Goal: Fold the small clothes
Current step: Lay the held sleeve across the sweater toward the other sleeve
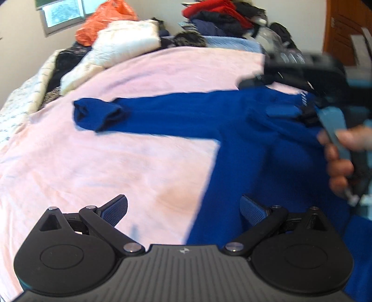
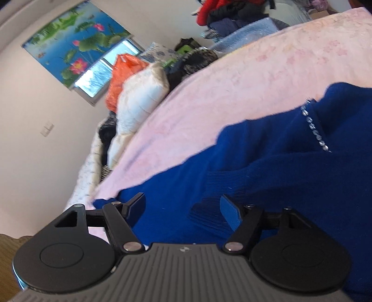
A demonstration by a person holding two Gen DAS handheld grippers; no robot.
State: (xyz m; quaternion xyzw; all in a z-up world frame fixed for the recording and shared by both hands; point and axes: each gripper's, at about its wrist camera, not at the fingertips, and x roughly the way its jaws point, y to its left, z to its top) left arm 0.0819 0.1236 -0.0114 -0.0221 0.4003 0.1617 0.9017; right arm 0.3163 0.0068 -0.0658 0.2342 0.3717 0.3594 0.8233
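I am looking over a bed covered with a pale pink sheet (image 1: 130, 162), faintly patterned and lightly wrinkled, which is filling most of both views. The blue sweater (image 1: 267, 148) is lying on it toward the right of the left wrist view, one sleeve (image 1: 144, 116) stretching out leftward with its cuff crumpled at the end. A row of small sparkling stones (image 2: 314, 126) is running along one of its edges.

My left gripper (image 1: 183, 209) is hovering with its jaws spread wide and nothing between them, one finger over bare sheet, the other over the sweater's edge. My right gripper (image 2: 183, 210) is standing open too, its pads clear of the knit lying beneath. From the left, I am seeing it blurred, with the hand (image 1: 341, 160) gripping its handle.

Along the far side of the bed, a white quilted bundle (image 1: 125, 44), an orange plastic bag (image 1: 104, 21) and a heap of red and dark clothes (image 1: 220, 16) are piling up. A lotus-print blind (image 2: 74, 44) is hanging over the window, and a wooden door (image 1: 344, 30) is showing at the right.
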